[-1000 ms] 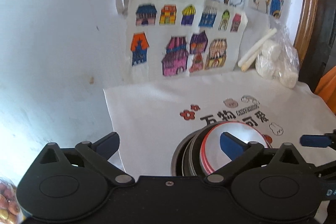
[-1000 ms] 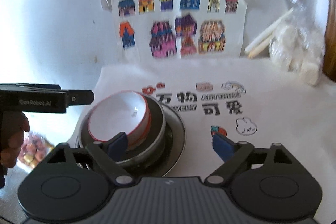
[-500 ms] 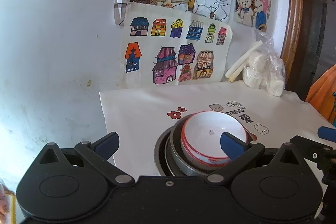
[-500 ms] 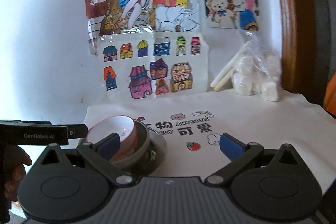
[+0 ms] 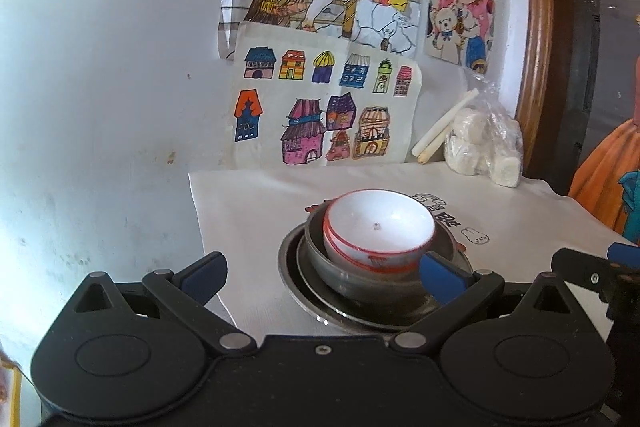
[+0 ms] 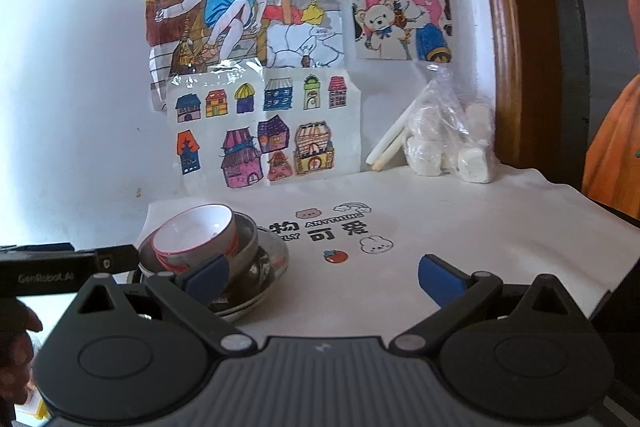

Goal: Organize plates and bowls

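Observation:
A white bowl with a red rim (image 5: 378, 227) (image 6: 192, 233) sits tilted inside a dark metal bowl (image 5: 360, 275) (image 6: 246, 239), which rests on stacked metal plates (image 5: 316, 301) (image 6: 270, 263) on a white printed cloth. My left gripper (image 5: 324, 273) is open and stands in front of the stack, its right fingertip beside the bowls. My right gripper (image 6: 324, 273) is open with only cloth between its fingers; the stack is just behind its left finger. The left gripper's body reaches in at the right wrist view's left edge.
A plastic bag of white lumps (image 5: 482, 151) (image 6: 450, 143) and white sticks (image 6: 386, 143) lean at the back right against the wall with children's drawings (image 5: 320, 107). A brown wooden frame (image 6: 508, 39) bounds the right. The cloth's edge (image 5: 200, 223) lies left of the stack.
Both grippers have pulled back from the stack and tipped up, so the bowls look smaller and more wall shows. The right gripper's jaws have spread slightly wider.

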Tool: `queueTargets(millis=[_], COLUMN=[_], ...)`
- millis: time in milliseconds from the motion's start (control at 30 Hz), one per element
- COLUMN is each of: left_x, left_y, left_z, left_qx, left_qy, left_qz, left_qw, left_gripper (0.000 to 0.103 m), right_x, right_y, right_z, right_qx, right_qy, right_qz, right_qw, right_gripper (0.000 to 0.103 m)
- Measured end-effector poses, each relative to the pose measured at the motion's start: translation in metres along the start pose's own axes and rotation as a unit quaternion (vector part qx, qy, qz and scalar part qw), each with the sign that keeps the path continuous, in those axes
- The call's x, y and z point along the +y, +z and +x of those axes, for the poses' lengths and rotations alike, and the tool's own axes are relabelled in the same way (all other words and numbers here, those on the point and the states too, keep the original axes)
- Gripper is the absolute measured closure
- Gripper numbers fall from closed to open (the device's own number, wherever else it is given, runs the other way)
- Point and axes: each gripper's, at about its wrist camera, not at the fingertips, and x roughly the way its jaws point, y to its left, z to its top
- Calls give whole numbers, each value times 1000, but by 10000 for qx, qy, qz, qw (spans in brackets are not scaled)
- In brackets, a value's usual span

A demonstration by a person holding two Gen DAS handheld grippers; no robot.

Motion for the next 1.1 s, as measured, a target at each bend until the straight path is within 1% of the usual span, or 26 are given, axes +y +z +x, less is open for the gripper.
queueTargets(millis=[233, 467, 600, 800, 933, 1100], left_x=[-6, -10, -8, -4, -2, 0], left_y=[-19, -31, -38, -46, -51, -54], left_z=[-17, -28, -34, -36, -37, -41], left_qx=[-55, -116, -173, -117, -79, -59], left_qy=[-81, -175, -151, -197, -174, -165], left_qz=[19, -16, -174, -289, -361, -435], left_qw=[10000, 9998, 9996, 9993, 9992, 9989], left_gripper=[1, 1, 1, 1, 1, 1], right_x=[-2, -4, -5, -8, -9, -8], right_y=[-16, -22, -28, -39, -45, -48], right_z=[-18, -33, -43, -51, -52, -52], right_qx=[-84, -205, -269, -259, -189, -161], right_qy=[-232, -348, -504, -777, -847, -805], right_qz=[11, 68, 81, 142, 189, 170], right_qw=[9997, 9992, 9983, 9965, 9961, 9965], right_gripper=[0, 0, 0, 0, 0, 0])
